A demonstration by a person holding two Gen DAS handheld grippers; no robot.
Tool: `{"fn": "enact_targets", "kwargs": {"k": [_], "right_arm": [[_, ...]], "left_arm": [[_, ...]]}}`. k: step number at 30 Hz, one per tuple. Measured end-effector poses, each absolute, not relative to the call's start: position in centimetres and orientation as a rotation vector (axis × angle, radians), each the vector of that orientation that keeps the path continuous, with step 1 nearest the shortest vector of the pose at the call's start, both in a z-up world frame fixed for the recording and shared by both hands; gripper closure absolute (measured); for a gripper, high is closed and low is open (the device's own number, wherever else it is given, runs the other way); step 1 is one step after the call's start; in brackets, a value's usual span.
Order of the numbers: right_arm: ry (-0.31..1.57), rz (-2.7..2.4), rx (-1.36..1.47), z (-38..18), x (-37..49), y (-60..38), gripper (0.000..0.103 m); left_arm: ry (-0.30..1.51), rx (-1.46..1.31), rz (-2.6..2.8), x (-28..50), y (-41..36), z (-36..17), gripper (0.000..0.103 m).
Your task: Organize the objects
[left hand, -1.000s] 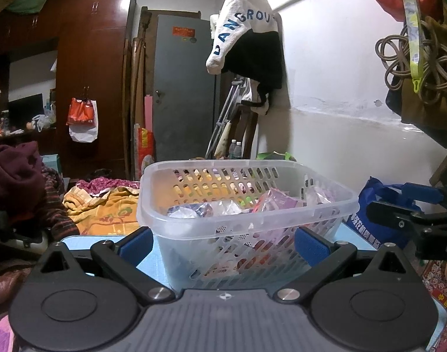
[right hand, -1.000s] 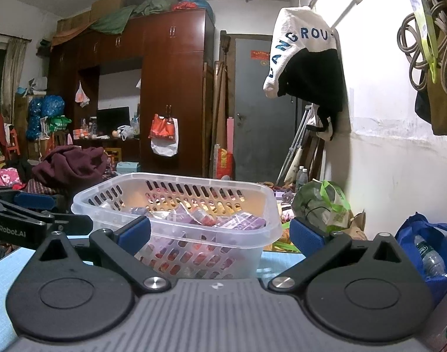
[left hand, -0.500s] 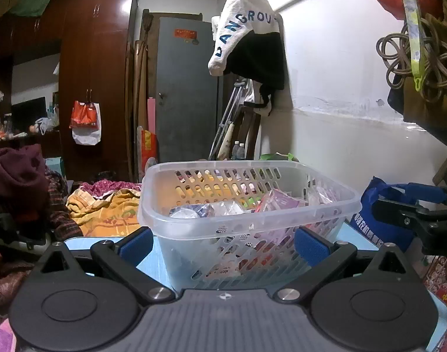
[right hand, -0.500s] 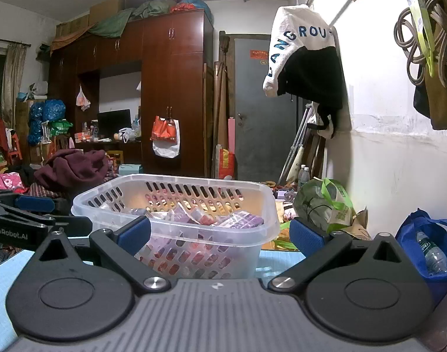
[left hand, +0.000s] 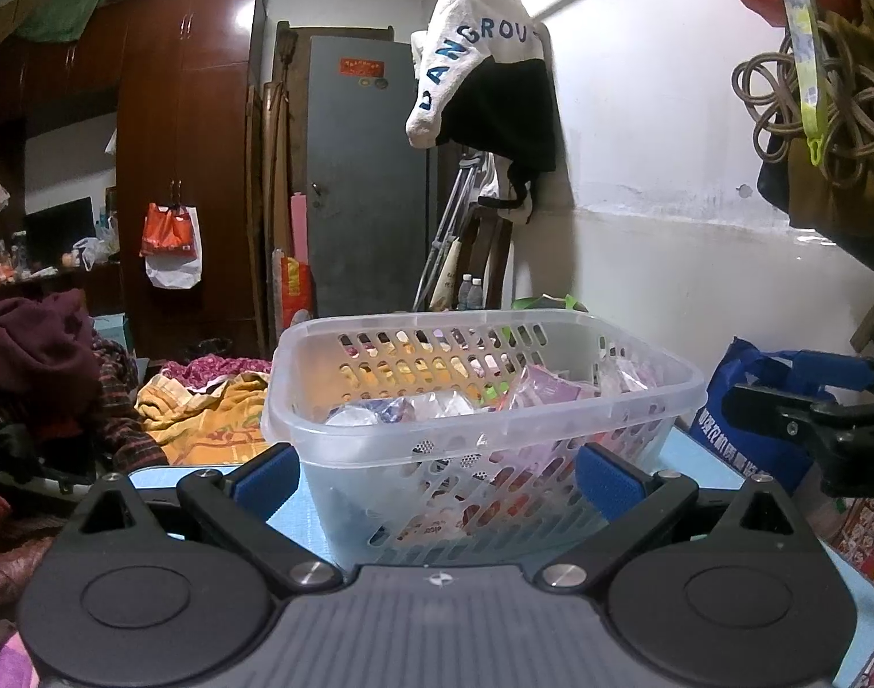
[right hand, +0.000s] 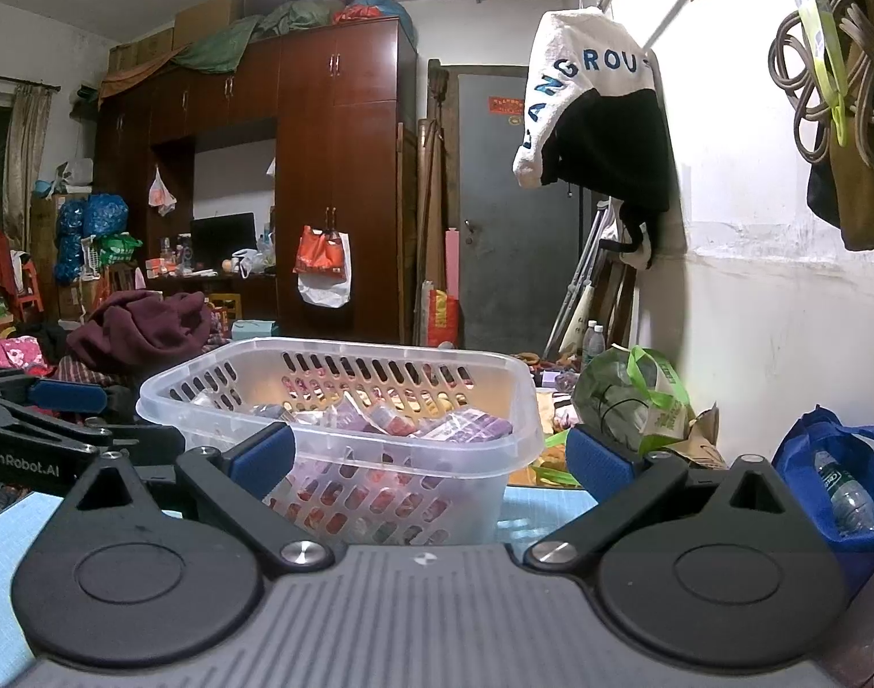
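Two views take in one translucent white slotted plastic basket (left hand: 482, 401) standing on a pale blue worktop (left hand: 694, 458).

From the left wrist, the left tongs (left hand: 434, 473) are spread wide, holding nothing, with the basket's near wall between the blue pads (left hand: 265, 473); whether they touch it cannot be told. Just right of the basket the right tongs (left hand: 803, 401) reach in from the edge, in front of a blue printed shopping bag (left hand: 740, 395). To the left lie a yellow patterned blanket (left hand: 207, 418) and a maroon heap of clothes (left hand: 35, 350). Inside the basket are crinkled clear and purple snack packets (left hand: 540, 390), piled below the rim.

From the right wrist, the right tongs (right hand: 431, 453) also gape wide and empty, the basket (right hand: 345, 401) sitting ahead and slightly left between their pads. The left tongs (right hand: 64, 407) come in from the left beside it. A green-handled plastic bag (right hand: 637, 401) sits beyond the worktop's right end, the blue bag (right hand: 838, 458) nearer. The purple packets (right hand: 414, 424) lie heaped inside.
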State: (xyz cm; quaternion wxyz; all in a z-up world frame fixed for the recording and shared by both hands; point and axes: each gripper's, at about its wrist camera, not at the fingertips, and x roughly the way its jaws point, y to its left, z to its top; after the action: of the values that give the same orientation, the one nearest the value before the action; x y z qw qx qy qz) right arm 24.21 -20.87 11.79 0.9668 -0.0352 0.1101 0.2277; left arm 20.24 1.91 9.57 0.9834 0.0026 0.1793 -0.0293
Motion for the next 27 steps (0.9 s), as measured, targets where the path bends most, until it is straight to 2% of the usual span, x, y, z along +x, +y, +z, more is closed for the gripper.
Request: {"fn": "enact_targets", "kwargs": {"k": [27], "right_arm": [[0.223, 0.461, -0.075, 11.61, 24.14, -20.92, 0.000]], "left_arm": [[0.361, 0.001, -0.043, 20.60, 1.26, 9.46, 0.000]]}}
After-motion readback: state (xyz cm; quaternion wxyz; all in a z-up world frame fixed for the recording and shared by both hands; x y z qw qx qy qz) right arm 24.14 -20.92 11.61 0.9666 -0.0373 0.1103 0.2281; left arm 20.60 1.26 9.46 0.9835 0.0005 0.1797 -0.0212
